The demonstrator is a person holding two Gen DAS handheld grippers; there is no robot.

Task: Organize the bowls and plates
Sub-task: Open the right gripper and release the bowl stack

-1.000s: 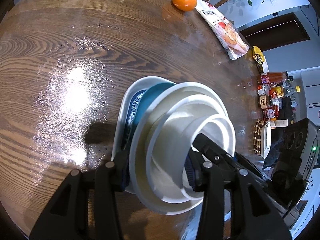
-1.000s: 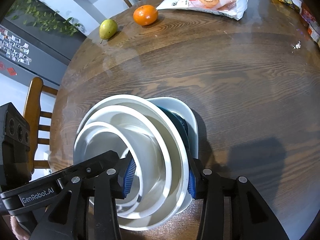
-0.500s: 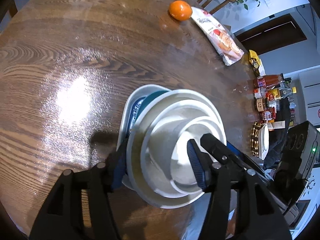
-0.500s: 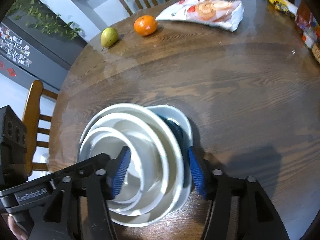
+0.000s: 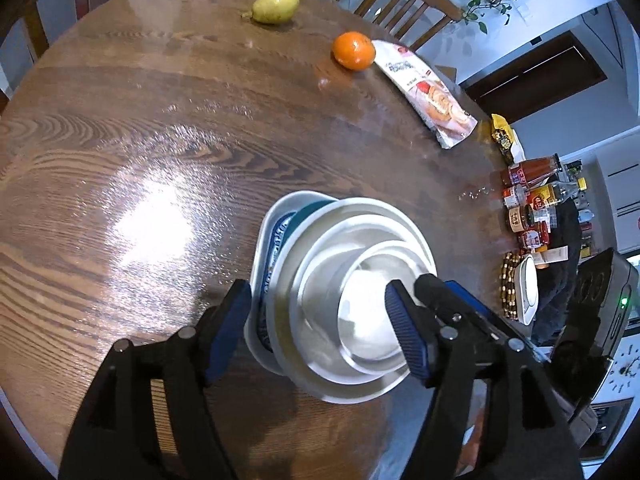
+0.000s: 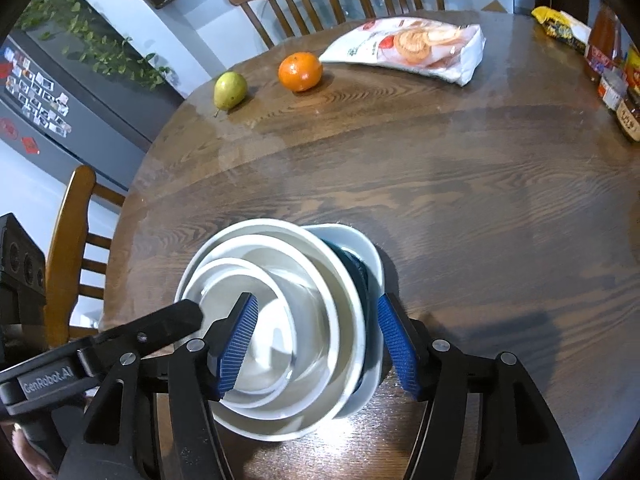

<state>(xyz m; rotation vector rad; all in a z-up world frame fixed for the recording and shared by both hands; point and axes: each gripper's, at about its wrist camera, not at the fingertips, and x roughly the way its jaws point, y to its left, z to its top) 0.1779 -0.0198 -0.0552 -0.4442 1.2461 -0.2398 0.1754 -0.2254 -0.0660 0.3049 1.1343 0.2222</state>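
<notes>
Stack done, letting go: bowls point(image 6: 280, 320) nested on plates point(image 6: 370, 264), near edge of the table point(image 6: 460, 200).
Stack sits mouths-up, axis vertical, maybe leaning. My left gripper point(image 5: 316, 332) is opening, my right gripper point(image 6: 316, 348) spread wide; both straddle it, gripping nothing. Nothing loose seen.

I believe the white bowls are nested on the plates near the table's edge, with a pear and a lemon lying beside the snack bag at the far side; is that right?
Nearly: the fruit next to the snack bag is an orange, not a lemon. The right wrist view shows it between the pear and the bag. The rest holds: the white bowls sit nested on the plates near the table's edge.
</notes>
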